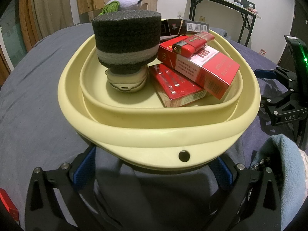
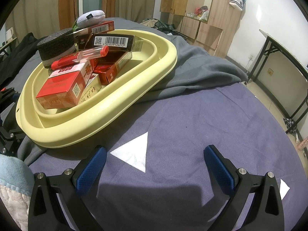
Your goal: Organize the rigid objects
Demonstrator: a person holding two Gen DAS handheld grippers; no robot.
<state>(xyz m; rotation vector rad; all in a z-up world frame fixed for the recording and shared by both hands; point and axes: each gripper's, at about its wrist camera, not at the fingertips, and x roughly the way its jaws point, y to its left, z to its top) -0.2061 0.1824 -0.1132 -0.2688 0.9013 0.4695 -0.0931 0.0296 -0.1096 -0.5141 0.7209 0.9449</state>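
Note:
A pale yellow basin [image 1: 154,132] sits on the bed and holds red cigarette packs [image 1: 202,67], a red lighter [image 1: 192,43], a dark foam block [image 1: 127,40] on a small cream case [image 1: 127,82], and dark boxes [image 1: 192,27]. My left gripper [image 1: 154,165] is open, its blue pads either side of the basin's near rim. In the right wrist view the basin [image 2: 134,88] lies up left, with the packs [image 2: 63,88] and lighter [image 2: 80,57]. My right gripper [image 2: 155,165] is open and empty over the blue sheet.
A grey blanket [image 2: 202,71] lies bunched behind the basin. A folding table [image 2: 284,61] stands at the right by the wall. A plush toy [image 1: 125,2] lies beyond the basin. A light blue towel [image 1: 277,165] is at the near edge. A red pack [image 1: 7,204] lies at my left.

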